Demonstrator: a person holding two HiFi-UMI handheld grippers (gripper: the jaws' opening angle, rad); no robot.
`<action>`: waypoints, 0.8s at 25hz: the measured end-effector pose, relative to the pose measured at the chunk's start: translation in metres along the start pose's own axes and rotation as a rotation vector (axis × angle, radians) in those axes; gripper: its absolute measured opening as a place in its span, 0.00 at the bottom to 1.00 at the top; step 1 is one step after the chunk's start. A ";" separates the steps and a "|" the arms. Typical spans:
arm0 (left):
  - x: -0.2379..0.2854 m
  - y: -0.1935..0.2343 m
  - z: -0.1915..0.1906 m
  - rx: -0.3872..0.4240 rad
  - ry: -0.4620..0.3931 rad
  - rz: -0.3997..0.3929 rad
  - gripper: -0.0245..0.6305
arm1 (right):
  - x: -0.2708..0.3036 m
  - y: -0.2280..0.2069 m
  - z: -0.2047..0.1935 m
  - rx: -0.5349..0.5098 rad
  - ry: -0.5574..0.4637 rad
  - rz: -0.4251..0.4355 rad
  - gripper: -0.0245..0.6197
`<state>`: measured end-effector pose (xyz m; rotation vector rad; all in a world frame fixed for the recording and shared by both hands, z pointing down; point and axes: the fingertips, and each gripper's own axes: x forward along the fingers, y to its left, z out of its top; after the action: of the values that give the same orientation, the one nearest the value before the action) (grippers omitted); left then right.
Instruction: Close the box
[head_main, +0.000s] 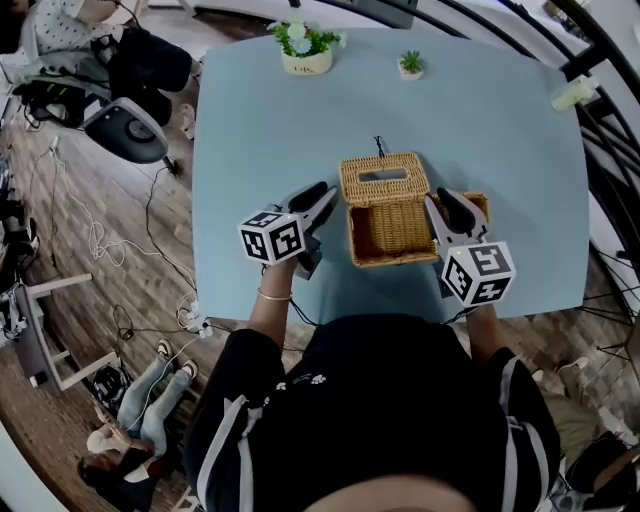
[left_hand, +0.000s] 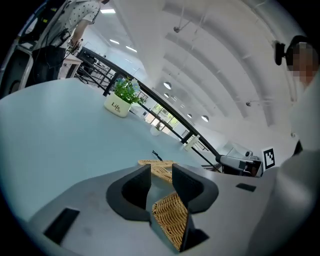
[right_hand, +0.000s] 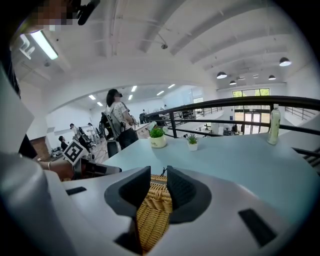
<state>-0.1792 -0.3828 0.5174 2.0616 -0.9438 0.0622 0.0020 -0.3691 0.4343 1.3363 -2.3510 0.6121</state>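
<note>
A woven wicker box (head_main: 392, 235) stands in the middle of the pale blue table (head_main: 260, 130). Its slotted lid panel (head_main: 384, 178) lies at the far side; whether it sits closed I cannot tell. A further wicker piece (head_main: 478, 205) juts out on the right. My left gripper (head_main: 322, 198) hovers just left of the box, apart from it and open; through its gap (left_hand: 161, 172) I see the box (left_hand: 172, 220). My right gripper (head_main: 440, 203) is at the box's right edge, open, with the braided rim (right_hand: 155, 195) showing beyond its jaws (right_hand: 158, 172).
A flowering plant in a white pot (head_main: 305, 48) and a tiny potted plant (head_main: 411, 65) stand at the table's far edge. A pale bottle (head_main: 572, 93) is at the far right corner. Chairs (head_main: 125, 125) and cables lie on the floor to the left; a person (right_hand: 119, 117) stands beyond.
</note>
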 end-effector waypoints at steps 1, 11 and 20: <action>0.002 0.002 -0.001 -0.025 0.003 -0.005 0.21 | 0.003 -0.001 0.000 -0.003 0.007 0.002 0.20; -0.042 0.051 -0.087 -0.291 -0.064 -0.100 0.24 | 0.012 0.061 -0.106 0.003 0.026 0.042 0.20; -0.005 0.036 -0.062 -0.437 -0.057 -0.156 0.27 | 0.025 0.035 -0.082 0.011 0.080 0.075 0.20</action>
<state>-0.1881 -0.3482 0.5799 1.7279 -0.7494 -0.2647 -0.0328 -0.3269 0.5091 1.2106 -2.3448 0.6887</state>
